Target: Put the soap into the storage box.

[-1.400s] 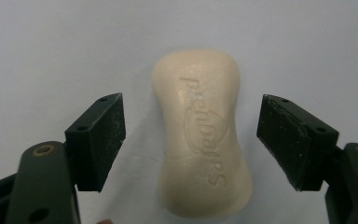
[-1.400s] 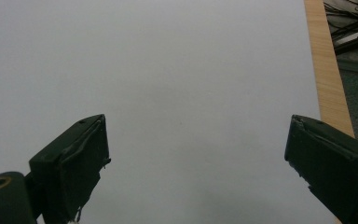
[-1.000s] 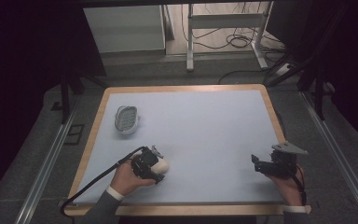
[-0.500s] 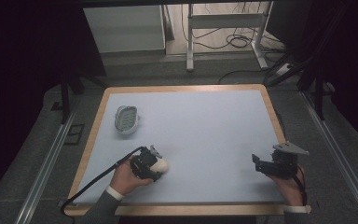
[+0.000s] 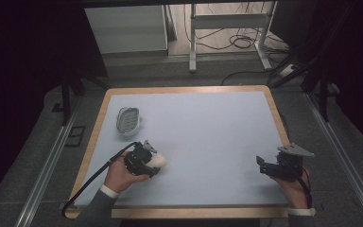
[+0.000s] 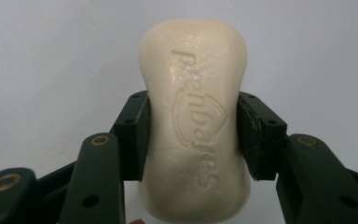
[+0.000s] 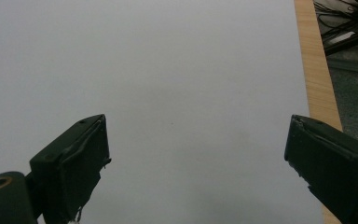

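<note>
The soap dish (image 5: 128, 120) sat near the table's (image 5: 208, 118) left edge, its ribbed inside holding nothing. The cream bar of soap (image 6: 195, 121) was nearer the person than the dish and a little right of it, clamped between the pads of the left gripper (image 6: 192, 135), whose jaws had just closed on its sides. The right gripper (image 7: 196, 158), well to the right of the dish by the table's right edge, had its jaws wide apart over bare tabletop

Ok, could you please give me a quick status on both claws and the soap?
Left claw shut on soap bar. Right claw open, empty. Path to soap dish clear.
</note>
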